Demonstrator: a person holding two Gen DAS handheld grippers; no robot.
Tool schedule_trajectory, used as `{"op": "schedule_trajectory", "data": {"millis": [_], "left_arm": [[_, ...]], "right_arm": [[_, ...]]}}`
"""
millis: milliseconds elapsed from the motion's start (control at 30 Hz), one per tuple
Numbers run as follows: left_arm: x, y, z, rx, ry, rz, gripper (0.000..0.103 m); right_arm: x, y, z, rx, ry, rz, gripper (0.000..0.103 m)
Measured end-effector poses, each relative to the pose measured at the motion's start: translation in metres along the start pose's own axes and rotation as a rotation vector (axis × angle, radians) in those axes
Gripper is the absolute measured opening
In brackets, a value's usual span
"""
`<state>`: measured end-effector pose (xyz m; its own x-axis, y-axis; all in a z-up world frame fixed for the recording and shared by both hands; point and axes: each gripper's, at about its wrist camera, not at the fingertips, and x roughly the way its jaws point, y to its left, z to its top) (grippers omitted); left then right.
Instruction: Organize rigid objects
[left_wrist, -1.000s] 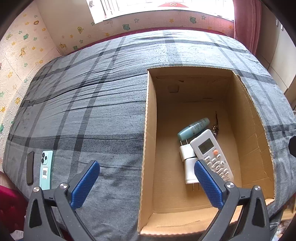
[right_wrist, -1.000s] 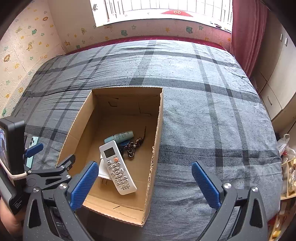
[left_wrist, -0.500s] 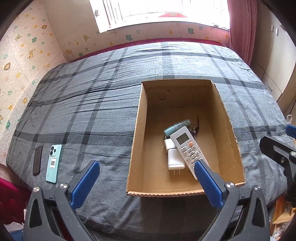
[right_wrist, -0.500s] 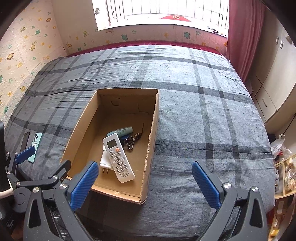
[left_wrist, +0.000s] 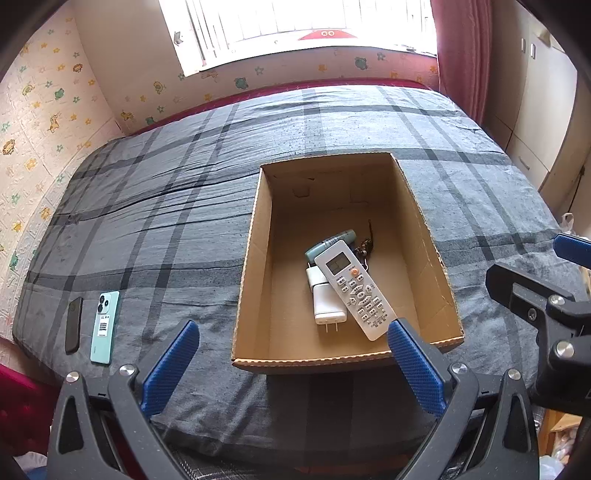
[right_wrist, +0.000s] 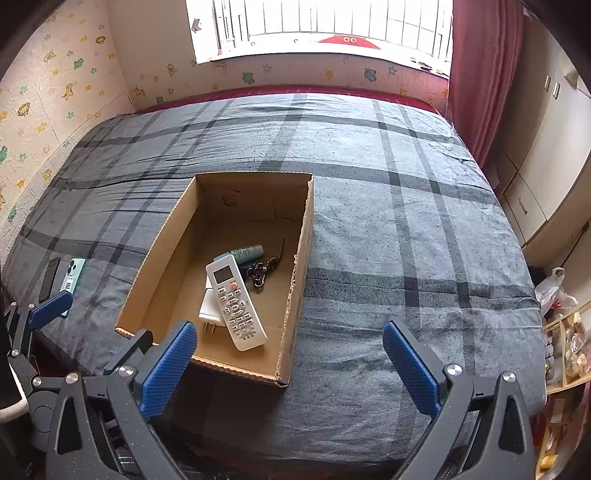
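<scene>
An open cardboard box (left_wrist: 251, 258) (right_wrist: 301, 258) lies on the grey plaid bed. Inside it are a white remote control (left_wrist: 354, 290) (right_wrist: 235, 302), a white charger plug (left_wrist: 327, 304) (right_wrist: 209, 308), a teal tube (left_wrist: 330, 243) (right_wrist: 243, 253) and a dark keychain (left_wrist: 365, 247) (right_wrist: 262, 271). A teal phone (left_wrist: 105, 326) (right_wrist: 72, 275) and a black phone (left_wrist: 73, 325) (right_wrist: 50, 278) rest at the bed's near left corner. My left gripper (left_wrist: 291, 363) hangs open before the box's near edge. Over the bed's near edge, right of the box, my right gripper (right_wrist: 288, 365) is open and holds nothing.
The bed (right_wrist: 388, 221) meets a sticker-patterned wall on the left and a window wall at the back. A red curtain (right_wrist: 484, 74) and white cabinets (right_wrist: 546, 147) stand on the right. Shelves with bags (right_wrist: 565, 332) sit by the bed's right corner.
Both grippers have pulled back and up from the box, so the whole bed and room show. Both stay open. The items in the box have not moved.
</scene>
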<state>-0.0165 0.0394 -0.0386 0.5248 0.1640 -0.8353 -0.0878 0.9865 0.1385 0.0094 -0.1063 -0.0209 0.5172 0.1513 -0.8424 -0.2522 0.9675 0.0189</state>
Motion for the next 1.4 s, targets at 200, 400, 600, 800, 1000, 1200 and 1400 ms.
{"op": "schedule_trajectory", "data": {"millis": [200,400,600,800,1000,1200,1400], "left_arm": [[-0.001,-0.001,0.000,0.000,-0.006,0.000,0.103],[-0.001,-0.004,-0.001,0.005,0.002,-0.001,0.103],[-0.001,-0.006,-0.001,0.008,0.004,0.001,0.103],[-0.002,-0.009,-0.001,0.017,0.001,-0.014,0.103],[-0.004,-0.012,0.000,0.024,-0.010,-0.018,0.103],[-0.003,-0.011,0.001,0.018,-0.006,-0.023,0.103],[-0.003,-0.010,0.002,0.011,-0.009,-0.028,0.103]], "right_arm": [[0.001,-0.001,0.000,0.003,0.003,-0.006,0.103],[0.000,-0.002,-0.002,0.001,0.002,-0.005,0.103],[0.001,0.000,-0.002,-0.002,0.004,-0.006,0.103],[0.003,0.000,-0.003,-0.003,0.008,-0.008,0.103],[0.006,0.000,-0.004,-0.009,0.015,-0.014,0.103],[0.007,0.000,-0.004,-0.014,0.015,-0.012,0.103],[0.008,0.001,-0.004,-0.017,0.018,-0.008,0.103]]}}
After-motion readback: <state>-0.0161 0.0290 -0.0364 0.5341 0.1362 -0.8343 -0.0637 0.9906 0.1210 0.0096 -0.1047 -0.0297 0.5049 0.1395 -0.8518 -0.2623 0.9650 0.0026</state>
